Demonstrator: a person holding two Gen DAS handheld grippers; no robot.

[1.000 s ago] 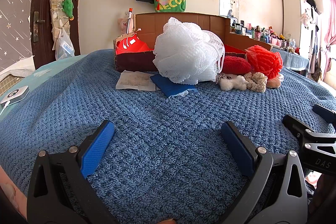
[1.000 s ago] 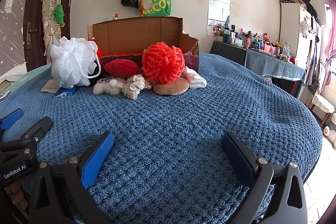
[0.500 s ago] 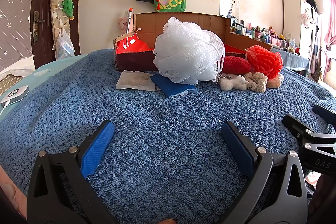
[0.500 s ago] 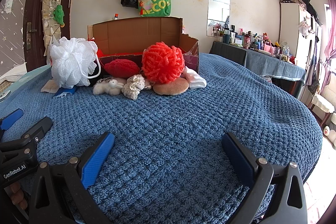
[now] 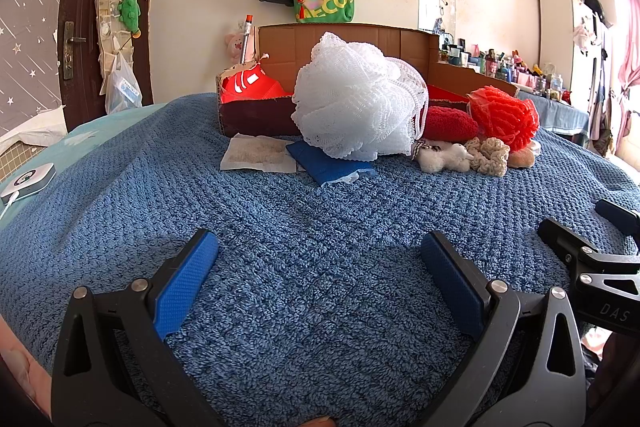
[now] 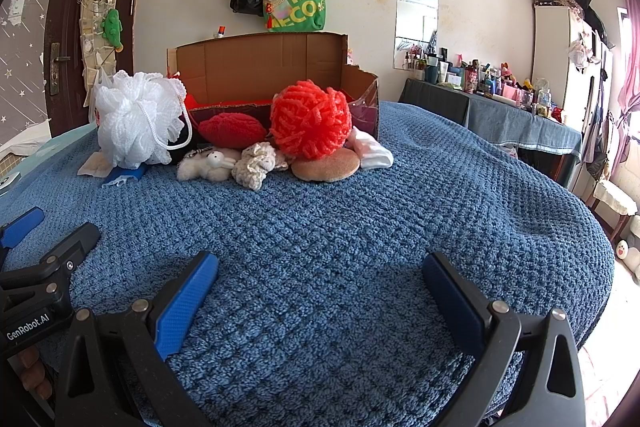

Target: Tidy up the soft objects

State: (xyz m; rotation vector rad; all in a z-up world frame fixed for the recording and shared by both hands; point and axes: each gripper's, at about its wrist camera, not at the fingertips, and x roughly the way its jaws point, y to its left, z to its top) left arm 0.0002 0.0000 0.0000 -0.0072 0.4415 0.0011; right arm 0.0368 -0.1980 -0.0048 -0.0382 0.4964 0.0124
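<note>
Soft things lie in a row on the blue blanket (image 6: 360, 227) before an open cardboard box (image 6: 260, 67). From the left come a white mesh pouf (image 5: 356, 95) (image 6: 136, 119), a dark red knit pad (image 6: 232, 131), a small white plush (image 6: 208, 165), a cream crochet piece (image 6: 256, 167), an orange-red yarn ball (image 6: 310, 119) (image 5: 502, 115), a tan round puff (image 6: 326, 167) and a white cloth (image 6: 372, 155). My left gripper (image 5: 320, 279) and right gripper (image 6: 320, 287) both stand open, low over the near blanket, well short of the pile, holding nothing.
A blue cloth (image 5: 328, 163) and a flat white packet (image 5: 256, 157) lie beside the pouf. Red items (image 5: 248, 87) sit inside the box. A white device (image 5: 28, 179) rests at the bed's left edge. A cluttered dresser (image 6: 500, 95) stands to the right.
</note>
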